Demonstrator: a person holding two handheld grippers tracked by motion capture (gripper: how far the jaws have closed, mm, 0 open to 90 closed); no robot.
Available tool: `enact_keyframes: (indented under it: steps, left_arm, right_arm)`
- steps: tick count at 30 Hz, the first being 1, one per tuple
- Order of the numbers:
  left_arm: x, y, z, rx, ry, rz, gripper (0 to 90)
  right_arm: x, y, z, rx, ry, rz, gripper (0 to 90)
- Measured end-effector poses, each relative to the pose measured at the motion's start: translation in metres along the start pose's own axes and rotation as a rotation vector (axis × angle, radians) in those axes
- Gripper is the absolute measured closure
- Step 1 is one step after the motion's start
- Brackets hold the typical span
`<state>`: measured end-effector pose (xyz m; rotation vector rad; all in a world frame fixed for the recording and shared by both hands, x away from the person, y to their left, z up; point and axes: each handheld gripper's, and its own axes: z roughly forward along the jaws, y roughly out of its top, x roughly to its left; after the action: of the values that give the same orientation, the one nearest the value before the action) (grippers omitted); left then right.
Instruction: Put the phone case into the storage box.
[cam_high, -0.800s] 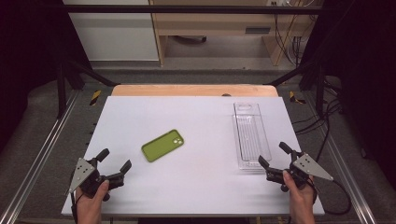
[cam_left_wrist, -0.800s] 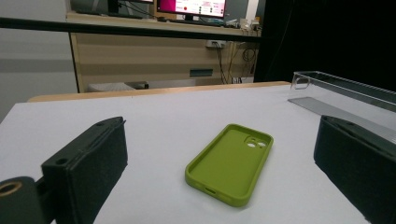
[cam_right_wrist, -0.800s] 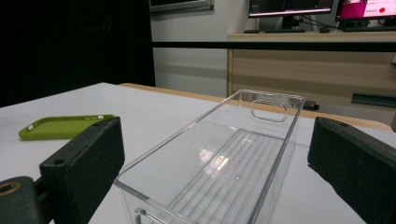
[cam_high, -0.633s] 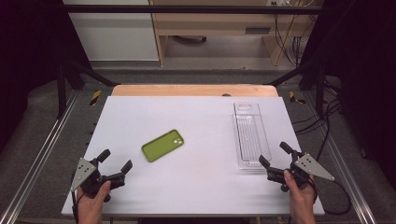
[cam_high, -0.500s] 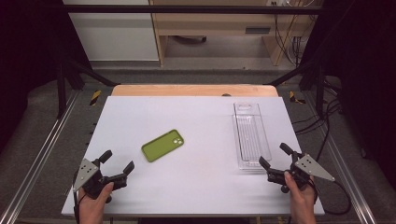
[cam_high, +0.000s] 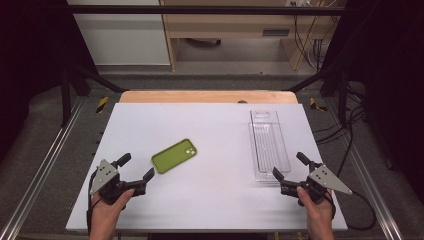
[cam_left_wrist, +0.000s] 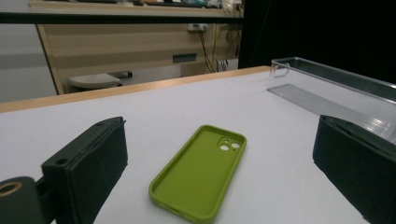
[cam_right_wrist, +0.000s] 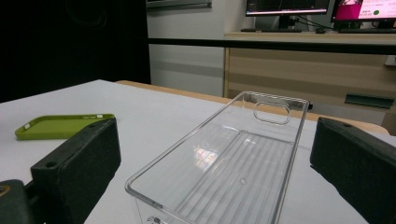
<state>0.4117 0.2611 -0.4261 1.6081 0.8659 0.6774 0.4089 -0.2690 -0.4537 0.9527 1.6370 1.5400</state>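
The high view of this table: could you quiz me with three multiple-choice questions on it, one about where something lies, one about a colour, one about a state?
1. Where does the clear tray lie on the table?
A. on the side of the right tool
B. on the side of the left tool
C. on top of the phone case

2. What colour is the phone case?
A. red
B. green
C. black

3. How do the jaws of the left tool stand?
A. shut on the case
B. shut on the tray
C. open, holding nothing

Answers:
1. A, the tray lies just ahead of the right tool in the high view.
2. B, the left gripper view shows it plainly lime green, hollow side up.
3. C, in the left gripper view both pads stand wide apart, with the case lying ahead of them untouched.
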Motion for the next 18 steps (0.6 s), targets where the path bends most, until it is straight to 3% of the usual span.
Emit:
enact_keyframes:
  steps: [8,18]
  left_arm:
    - [0.005,0.018,0.02,0.072,-0.014,-0.004,3.4]
    - [0.013,0.025,0.045,0.174,-0.018,0.042,3.8]
  right_arm:
    - [-0.002,-0.001,-0.003,0.002,-0.01,0.006,1.9]
    - [-0.005,-0.004,-0.005,0.013,-0.019,0.011,2.0]
